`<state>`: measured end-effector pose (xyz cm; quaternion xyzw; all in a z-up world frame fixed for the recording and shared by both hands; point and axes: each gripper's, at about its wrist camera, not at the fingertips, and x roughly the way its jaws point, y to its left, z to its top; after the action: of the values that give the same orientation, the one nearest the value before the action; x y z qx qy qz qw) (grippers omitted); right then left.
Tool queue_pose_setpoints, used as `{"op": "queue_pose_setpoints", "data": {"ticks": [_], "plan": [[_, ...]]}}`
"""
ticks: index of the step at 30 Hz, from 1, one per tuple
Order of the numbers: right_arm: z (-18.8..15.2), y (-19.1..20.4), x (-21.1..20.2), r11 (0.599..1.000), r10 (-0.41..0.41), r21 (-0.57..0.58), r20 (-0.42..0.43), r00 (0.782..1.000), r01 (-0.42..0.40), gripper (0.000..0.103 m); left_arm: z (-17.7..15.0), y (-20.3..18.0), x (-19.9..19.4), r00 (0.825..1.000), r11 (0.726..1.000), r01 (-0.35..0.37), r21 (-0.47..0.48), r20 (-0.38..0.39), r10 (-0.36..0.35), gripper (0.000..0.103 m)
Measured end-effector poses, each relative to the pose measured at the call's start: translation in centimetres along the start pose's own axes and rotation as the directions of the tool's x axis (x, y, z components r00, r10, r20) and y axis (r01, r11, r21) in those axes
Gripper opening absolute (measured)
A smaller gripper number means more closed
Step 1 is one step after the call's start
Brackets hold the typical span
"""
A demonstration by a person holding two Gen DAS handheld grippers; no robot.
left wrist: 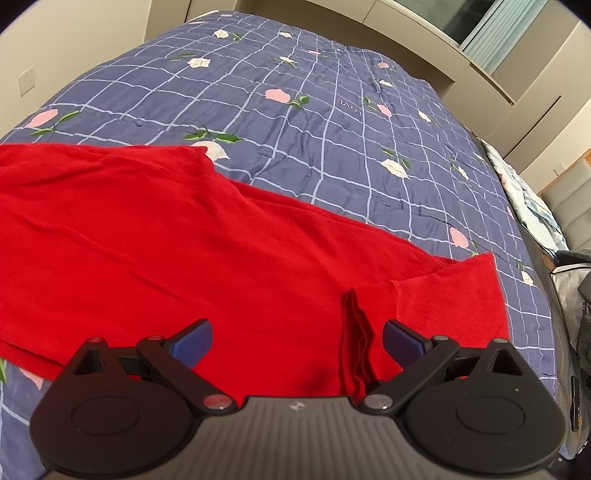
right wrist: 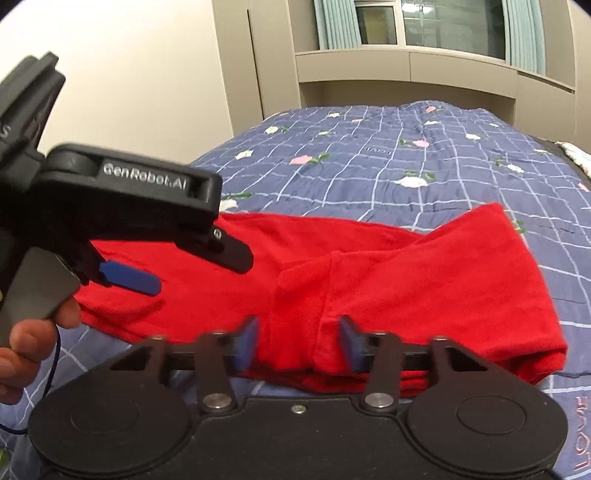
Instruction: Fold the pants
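A bedroom with beige walls, built-in cupboards (right wrist: 406, 70) and a curtained window (right wrist: 450, 26) is holding a bed covered by a blue checked quilt (left wrist: 314, 122) printed with pink and white flowers. Red pants (left wrist: 184, 240) are lying spread across the near part of the quilt, the cloth rumpled in soft wrinkles. In the left wrist view the pants are stretching from the left edge across to the right, where one end is lying flat on the quilt, and a narrow ridge of bunched red cloth (left wrist: 356, 343) is standing up just inside the right-hand finger.

The left gripper (left wrist: 297, 338) is hovering just above the pants with its blue-padded fingers (left wrist: 194, 339) spread wide, nothing between them but the cloth below. In the right wrist view it is appearing from the side at the left, held by the person's hand (right wrist: 33, 339), fingers pointing toward the pants.

The right gripper (right wrist: 299, 343) is sitting at the near edge of the pants, its fingers partly apart on either side of a raised fold of red cloth, not pressing it. This view is slightly blurred.
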<state>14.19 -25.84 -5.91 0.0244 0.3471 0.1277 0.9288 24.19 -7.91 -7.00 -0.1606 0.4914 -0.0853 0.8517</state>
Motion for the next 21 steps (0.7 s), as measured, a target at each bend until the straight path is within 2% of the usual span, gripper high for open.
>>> {"op": "queue_pose_setpoints", "data": {"ticks": [2,6,13,16,21], "plan": [[0.0,-0.1,-0.5,0.999,-0.036,-0.018,0.012,0.999,0.036,0.075,0.1,0.1,0.3,1.000,1.000,0.010,-0.015,-0.012,-0.011,0.101],[0.0,-0.5,-1.2,0.997,-0.068,-0.025,0.026,0.997,0.069,0.083,-0.1,0.0,0.8,1.000,0.999,0.018,-0.028,-0.022,-0.018,0.101],[0.0,-2.0,-2.0,0.992,-0.127,-0.013,0.040,0.991,0.128,0.089,-0.4,-0.9,1.6,0.999,0.999,0.027,-0.019,-0.040,-0.028,0.101],[-0.1,-2.7,-2.3,0.987,-0.159,-0.005,0.043,0.986,0.159,0.094,-0.5,-1.3,1.9,0.999,0.999,0.028,-0.017,-0.043,-0.029,0.101],[-0.2,-4.3,-2.6,0.972,-0.237,0.013,0.059,0.970,0.236,0.101,-0.7,-1.9,2.2,0.999,1.000,0.027,-0.002,-0.047,-0.027,0.102]]}}
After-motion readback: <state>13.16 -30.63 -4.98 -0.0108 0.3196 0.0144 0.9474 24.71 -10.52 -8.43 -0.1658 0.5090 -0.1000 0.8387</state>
